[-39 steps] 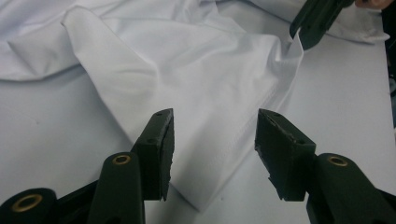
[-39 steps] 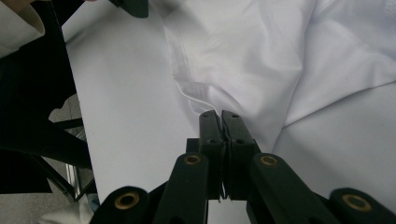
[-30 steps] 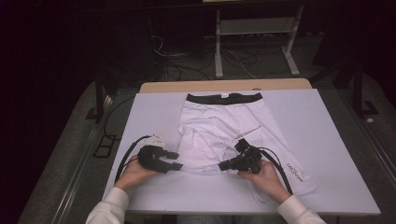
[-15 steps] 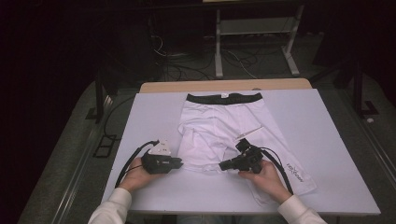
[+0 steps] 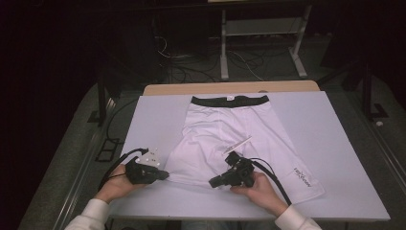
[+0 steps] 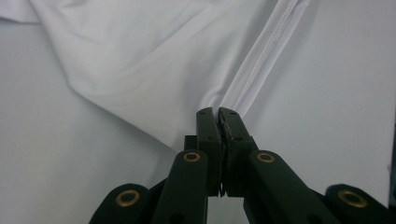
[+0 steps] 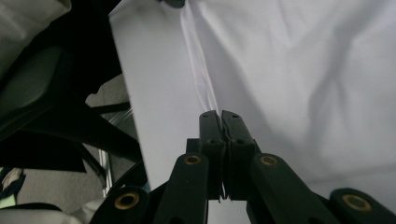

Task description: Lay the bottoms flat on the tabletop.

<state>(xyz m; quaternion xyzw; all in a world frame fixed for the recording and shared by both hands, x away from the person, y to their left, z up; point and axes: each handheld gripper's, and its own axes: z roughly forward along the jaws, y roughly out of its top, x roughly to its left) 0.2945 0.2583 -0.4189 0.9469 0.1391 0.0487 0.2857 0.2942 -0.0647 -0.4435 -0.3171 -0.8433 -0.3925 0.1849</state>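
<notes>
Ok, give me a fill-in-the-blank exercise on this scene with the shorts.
1. The white shorts have a ____ waistband.
2. The left hand-held gripper is shut on the shorts' ____ edge.
3. The right hand-held gripper has its jaws ____.
4. The shorts lie on a ____ table.

Missing words: black; hem; shut; white

Hidden and hard-to-see bits

The small dark print on the white shorts (image 5: 249, 139), near the tabletop's (image 5: 344, 143) right edge, is too tiny to read. The right gripper (image 5: 214, 182) covers part of the near hem, and both sleeves are cut off at the bottom. Under the far desk, the cables look like a dark tangle.
</notes>
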